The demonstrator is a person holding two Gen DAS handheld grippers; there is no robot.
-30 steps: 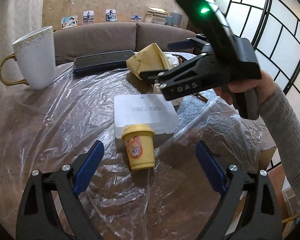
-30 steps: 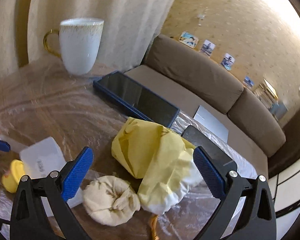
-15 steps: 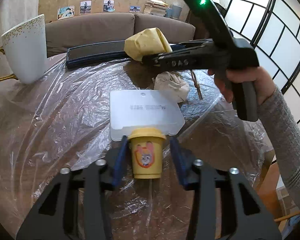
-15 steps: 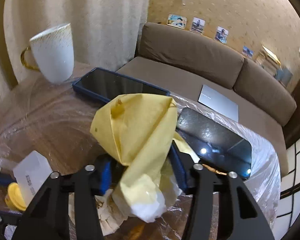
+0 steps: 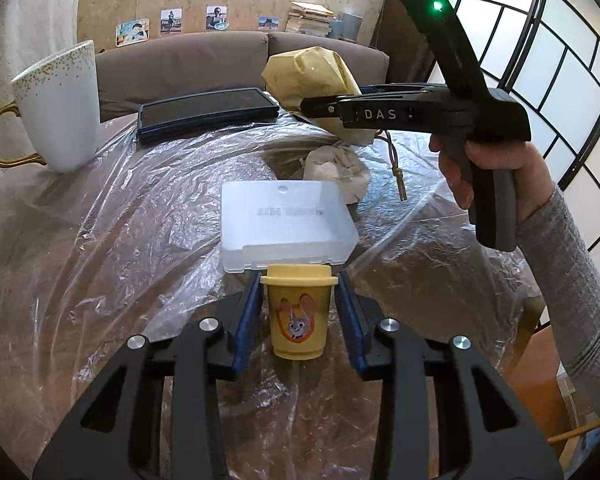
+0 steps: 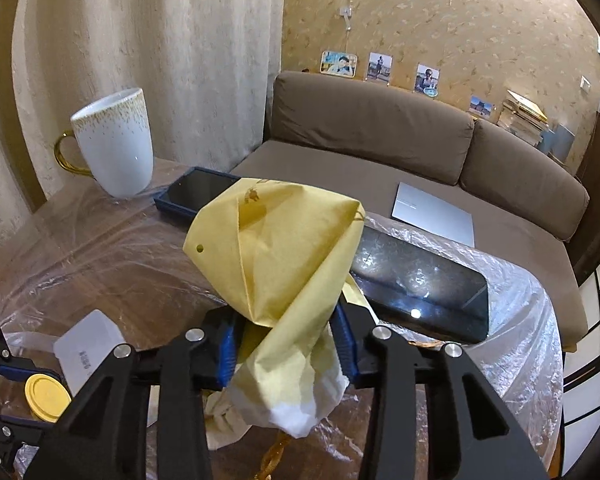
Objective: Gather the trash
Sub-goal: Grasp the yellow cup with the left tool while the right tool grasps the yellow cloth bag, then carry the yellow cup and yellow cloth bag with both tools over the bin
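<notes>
a small yellow lidded cup (image 5: 298, 316) with a cartoon rabbit is being clamped upright between the blue pads of the left gripper (image 5: 298, 312), just in front of a frosted plastic case (image 5: 288, 224) on the film-covered worktop (image 5: 100, 240). a crumpled yellow paper bag (image 6: 284, 264) is being squeezed by the right gripper (image 6: 286, 344), whose jaws are closing on it, and is being held clear above the worktop. a wad of pale paper (image 5: 336, 168) is lying beyond the case. a white mug (image 5: 60, 108) and a dark tablet (image 5: 208, 114) are being left at the far edge.
</notes>
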